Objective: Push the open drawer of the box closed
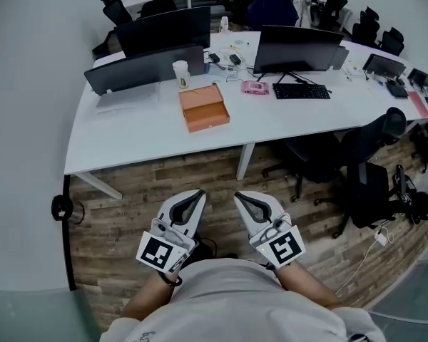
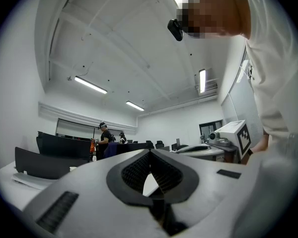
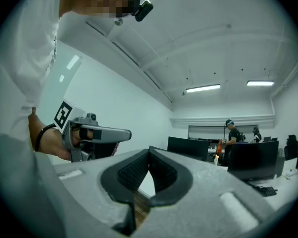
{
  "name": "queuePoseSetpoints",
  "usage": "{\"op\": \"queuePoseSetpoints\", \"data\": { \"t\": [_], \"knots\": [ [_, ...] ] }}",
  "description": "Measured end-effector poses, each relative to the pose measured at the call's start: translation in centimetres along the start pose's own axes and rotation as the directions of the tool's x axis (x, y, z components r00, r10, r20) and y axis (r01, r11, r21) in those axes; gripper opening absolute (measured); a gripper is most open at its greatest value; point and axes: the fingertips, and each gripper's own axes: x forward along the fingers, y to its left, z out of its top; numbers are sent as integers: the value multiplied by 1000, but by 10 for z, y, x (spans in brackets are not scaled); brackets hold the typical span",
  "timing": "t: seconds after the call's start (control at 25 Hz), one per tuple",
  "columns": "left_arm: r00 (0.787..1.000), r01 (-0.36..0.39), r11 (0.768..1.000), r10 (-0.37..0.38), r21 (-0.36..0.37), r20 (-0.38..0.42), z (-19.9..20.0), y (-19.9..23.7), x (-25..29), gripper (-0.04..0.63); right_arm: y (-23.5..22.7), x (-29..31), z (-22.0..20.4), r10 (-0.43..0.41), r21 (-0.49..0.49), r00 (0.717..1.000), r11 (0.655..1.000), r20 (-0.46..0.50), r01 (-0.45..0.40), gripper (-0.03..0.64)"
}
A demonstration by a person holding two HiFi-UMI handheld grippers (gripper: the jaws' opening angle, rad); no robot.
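- A long white worktop (image 1: 128, 137) stands on a wood-plank floor (image 1: 128, 223) in an office.
- One orange box (image 1: 204, 107) sits on the worktop beside three dark monitors (image 1: 296, 48).
- Two tools, left tool (image 1: 198, 194) and right tool (image 1: 239, 197), are pressed together and empty, well apart from the box.

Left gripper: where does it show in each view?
Head view: left gripper at bottom, just left of centre, shut.
Left gripper view: left gripper fills the bottom centre, seen along itself.
Right gripper view: left gripper at mid-left, pointing right.
Shared landmark: black monitors on the white desk.
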Motion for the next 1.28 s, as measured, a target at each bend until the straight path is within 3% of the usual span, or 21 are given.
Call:
{"op": "queuePoseSetpoints", "data": {
  "t": [0.24, 0.8, 1.0, 1.28],
  "knots": [
    [1000, 6, 1000, -6, -1, 2, -2, 54, 6, -2, -7, 52, -3, -2, 1, 1000, 1000, -3, 2, 2],
    [1000, 20, 1000, -20, -15, -1, 12, 225, -11, -2, 6, 225, 4, 16, 8, 1000, 1000, -25, -16, 2],
    [1000, 13, 999, -14, -33, -8, 7, 259, -21, -2, 15, 258, 2, 25, 7, 999, 1000, -33, -24, 2],
    [999, 27, 999, -27, -47, -19, -2, 273, -18, -2, 8, 276, -6, 14, 21, 999, 1000, -45, -13, 2]
  ]
}}
